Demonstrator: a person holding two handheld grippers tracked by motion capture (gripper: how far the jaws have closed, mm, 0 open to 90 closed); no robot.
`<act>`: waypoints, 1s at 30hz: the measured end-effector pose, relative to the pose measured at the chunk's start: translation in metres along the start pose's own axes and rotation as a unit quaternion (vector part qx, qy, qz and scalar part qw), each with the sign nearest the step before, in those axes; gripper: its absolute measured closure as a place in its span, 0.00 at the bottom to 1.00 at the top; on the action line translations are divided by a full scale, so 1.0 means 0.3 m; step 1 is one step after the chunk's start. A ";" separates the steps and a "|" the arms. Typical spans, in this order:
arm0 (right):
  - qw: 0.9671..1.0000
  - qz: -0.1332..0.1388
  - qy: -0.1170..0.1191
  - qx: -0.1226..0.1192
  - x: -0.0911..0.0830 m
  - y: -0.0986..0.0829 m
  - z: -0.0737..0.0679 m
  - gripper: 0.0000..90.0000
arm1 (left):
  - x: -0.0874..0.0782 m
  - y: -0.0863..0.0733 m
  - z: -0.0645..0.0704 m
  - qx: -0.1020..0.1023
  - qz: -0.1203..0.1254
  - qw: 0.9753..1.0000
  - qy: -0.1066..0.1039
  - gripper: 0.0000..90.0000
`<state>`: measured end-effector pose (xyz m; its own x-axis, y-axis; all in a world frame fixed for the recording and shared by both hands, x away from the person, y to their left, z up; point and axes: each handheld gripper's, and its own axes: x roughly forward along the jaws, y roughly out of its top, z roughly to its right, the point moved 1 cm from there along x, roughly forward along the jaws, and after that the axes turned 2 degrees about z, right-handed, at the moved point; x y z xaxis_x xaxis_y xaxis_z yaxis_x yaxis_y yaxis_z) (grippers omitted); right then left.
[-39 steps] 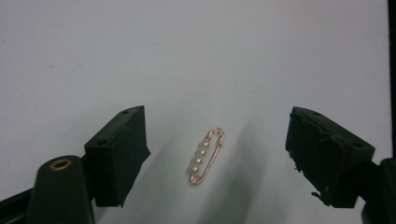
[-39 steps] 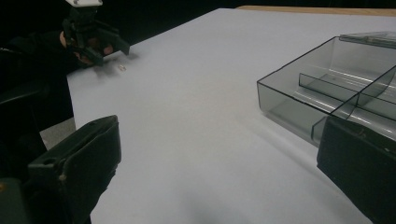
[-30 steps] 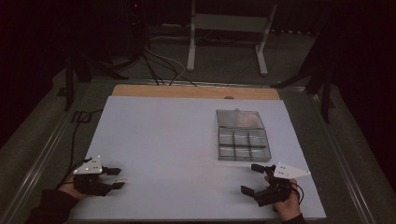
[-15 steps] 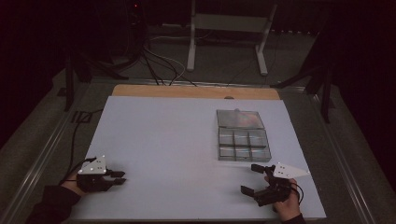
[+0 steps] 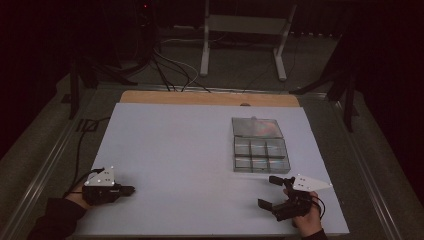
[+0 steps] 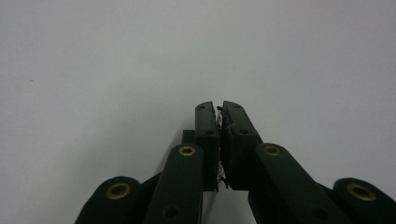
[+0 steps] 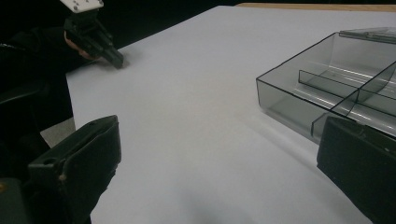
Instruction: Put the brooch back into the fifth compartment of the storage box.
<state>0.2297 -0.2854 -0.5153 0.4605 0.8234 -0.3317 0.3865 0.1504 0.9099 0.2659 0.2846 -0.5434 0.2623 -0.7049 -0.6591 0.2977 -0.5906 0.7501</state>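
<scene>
A clear, smoke-tinted plastic organiser box [image 5: 260, 154] sits just ahead of the right hand-held gripper [image 5: 271, 191], on the far side of its spread jaws and close to the outer one without touching it. The box is shallow and rectangular, its thin straight walls dividing it into a grid of small square compartments; those that can be seen into hold nothing. Its flat lid [image 5: 256, 127] lies folded open on the side away from that hand-held gripper, glinting faintly. In the right gripper view the box's [image 7: 327, 88] near corner and inner partitions stand just beyond the right-hand jaw, hard-edged and glossy.

The right hand-held gripper is released, its two blocky black jaws wide apart with bare worktop [image 5: 180, 150] between them, and a person's hand [image 5: 305, 220] grips it from behind. A grey three-cornered plate tops it.

Well off to its side, across an open stretch of smooth, matt, pale sheet, the left hand-held gripper [image 5: 129, 189] rests low on the worktop, clenched: in the left gripper view its [image 6: 220, 108] jaws meet face to face, brass-coloured rivets along the black links, nothing visibly pinched between them. A dark sleeve [image 5: 52, 222] trails behind it. Beyond the sheet's far edge a strip of bare wood [image 5: 210, 98] shows.
</scene>
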 end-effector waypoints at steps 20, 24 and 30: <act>1.000 0.003 0.000 0.002 -0.002 0.001 0.002 0.00 | 0.020 0.063 0.007 -0.022 0.017 1.000 -0.004 0.97; 1.000 0.002 -0.001 0.001 -0.002 0.001 0.001 0.00 | 0.028 0.080 0.010 -0.022 0.020 1.000 -0.006 0.97; 1.000 0.002 -0.001 0.000 -0.001 0.001 0.001 0.00 | 0.034 0.099 0.007 -0.027 0.026 0.999 -0.010 0.97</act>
<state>0.2298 -0.2858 -0.5151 0.4635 0.8226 -0.3294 0.3850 0.1478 0.9110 0.2754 0.2590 -0.5276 0.2604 -0.7426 -0.6171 0.3339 -0.5304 0.7792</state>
